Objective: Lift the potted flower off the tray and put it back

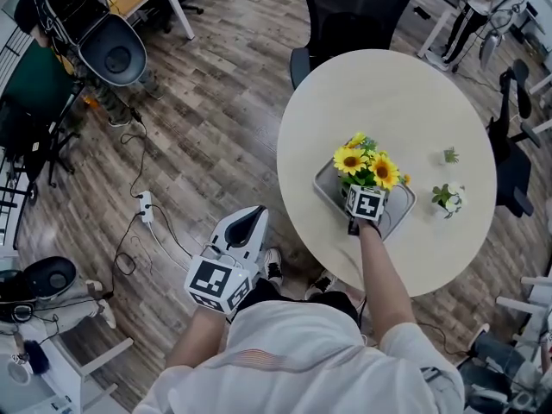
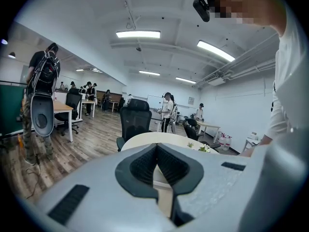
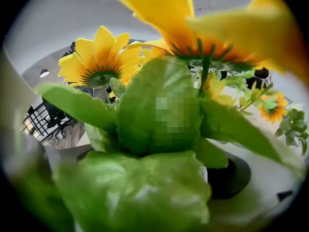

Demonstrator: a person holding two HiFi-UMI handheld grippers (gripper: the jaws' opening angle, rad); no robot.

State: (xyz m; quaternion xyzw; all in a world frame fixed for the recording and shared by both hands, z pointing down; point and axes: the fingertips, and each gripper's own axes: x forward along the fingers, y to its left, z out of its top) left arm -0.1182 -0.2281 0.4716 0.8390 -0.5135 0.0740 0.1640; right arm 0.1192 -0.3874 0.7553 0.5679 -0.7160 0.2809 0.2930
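Can't read the jaws of the right gripper (image 1: 366,203): buried behind blurred green leaves (image 3: 145,187) in its own view, covered by its own body in the head view. Can't see the pot under the sunflowers (image 1: 366,164), nor much of the tray (image 1: 323,188). Too small to identify: two little plants (image 1: 448,198) on the worktop (image 1: 405,84).

Blurred green leaves (image 3: 159,110) close up, yellow sunflowers (image 3: 99,57) above, small green plant (image 3: 293,122) far right

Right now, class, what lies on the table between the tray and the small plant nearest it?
Nothing: in the head view, that stretch of the round table is bare between the tray and the small plant.
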